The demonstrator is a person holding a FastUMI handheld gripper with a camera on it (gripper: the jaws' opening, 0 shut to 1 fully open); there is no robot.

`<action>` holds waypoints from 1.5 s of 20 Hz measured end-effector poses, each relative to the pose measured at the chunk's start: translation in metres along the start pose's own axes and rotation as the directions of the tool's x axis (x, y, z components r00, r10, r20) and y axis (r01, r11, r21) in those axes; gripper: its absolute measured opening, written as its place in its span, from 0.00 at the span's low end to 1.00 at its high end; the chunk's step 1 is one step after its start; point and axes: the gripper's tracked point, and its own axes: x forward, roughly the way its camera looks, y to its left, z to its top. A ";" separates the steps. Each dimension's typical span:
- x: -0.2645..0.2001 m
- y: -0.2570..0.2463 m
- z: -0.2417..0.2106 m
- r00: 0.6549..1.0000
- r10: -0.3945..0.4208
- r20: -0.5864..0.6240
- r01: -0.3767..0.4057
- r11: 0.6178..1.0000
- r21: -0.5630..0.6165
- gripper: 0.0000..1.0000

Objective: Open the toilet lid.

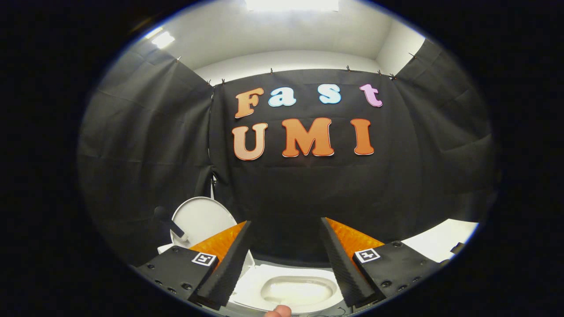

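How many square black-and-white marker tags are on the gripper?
2: one black-and-white square tag on the left finger's mount beside the raised white toilet lid, the other on the right mount. The gripper is open.

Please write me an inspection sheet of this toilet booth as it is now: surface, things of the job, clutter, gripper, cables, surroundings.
Surface: white floor patch beyond the right finger.
Job's things: toilet lid stands raised, upright against the cloth behind; toilet seat is down, bowl open between the fingers.
Clutter: a dark handle with a pale tip in front of the lid; what it is, cannot tell.
Grippers: gripper has its jaws wide open, holding nothing, above the bowl; a fingertip of the person shows below.
Cables: thin dark wires near the bowl's front, unclear.
Surroundings: black cloth wall, white ceiling with lamps.
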 end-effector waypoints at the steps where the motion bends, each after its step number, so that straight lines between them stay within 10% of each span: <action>1: -0.004 0.001 -0.003 1.000 0.000 -0.001 0.000 1.000 -0.005 0.98; 30: -0.054 0.010 -0.031 0.999 -0.023 -0.041 0.022 1.000 -0.008 0.98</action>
